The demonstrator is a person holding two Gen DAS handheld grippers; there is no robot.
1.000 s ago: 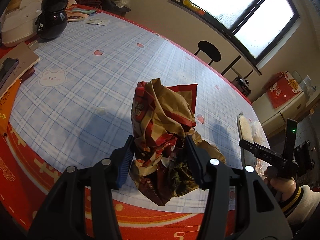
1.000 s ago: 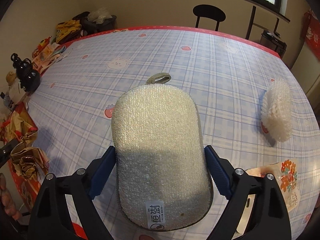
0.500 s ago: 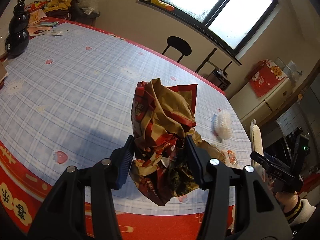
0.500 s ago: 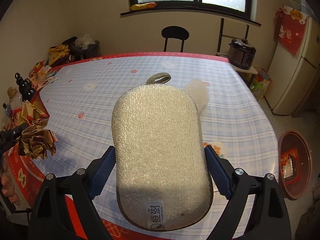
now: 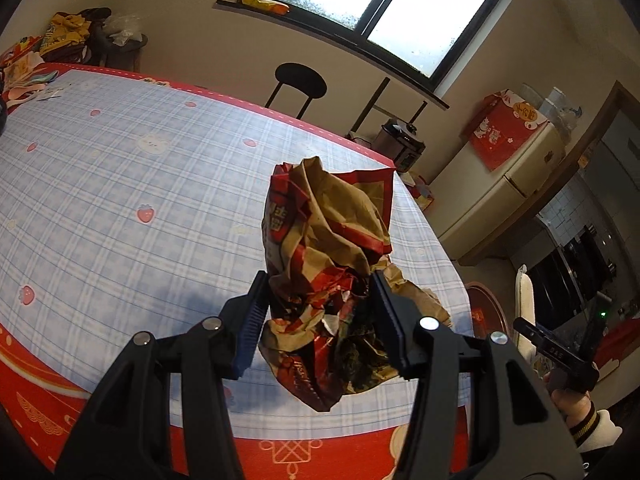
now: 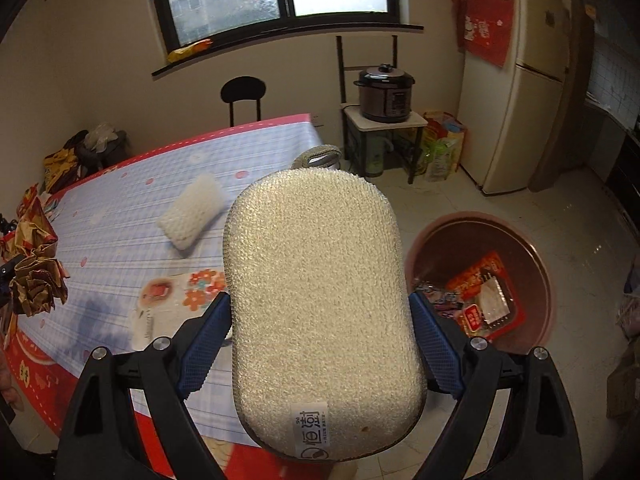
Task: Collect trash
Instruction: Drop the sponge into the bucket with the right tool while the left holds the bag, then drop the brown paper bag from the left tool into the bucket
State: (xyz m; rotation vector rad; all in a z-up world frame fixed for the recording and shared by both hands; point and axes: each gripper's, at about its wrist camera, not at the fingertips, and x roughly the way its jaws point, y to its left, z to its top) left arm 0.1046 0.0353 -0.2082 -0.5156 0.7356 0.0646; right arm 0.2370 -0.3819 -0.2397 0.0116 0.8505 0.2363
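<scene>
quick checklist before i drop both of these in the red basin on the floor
1. Left hand-held gripper shut on the crumpled paper bag: ok.
2. Right hand-held gripper shut on the scrubbing pad: ok.
3. Red basin in sight, open: ok; wrappers already lie inside.
4. Pad above the basin: not ok, the basin sits off to its right.
5. Bag above the basin: not ok, it hangs over the table.
6. Table cleared: not ok, a white foam net and a flowered wrapper remain.

Checked-cloth table (image 6: 120,240) with white foam net (image 6: 192,216) and flowered wrapper (image 6: 176,296); red basin (image 6: 536,264) on tiled floor (image 6: 480,204).
</scene>
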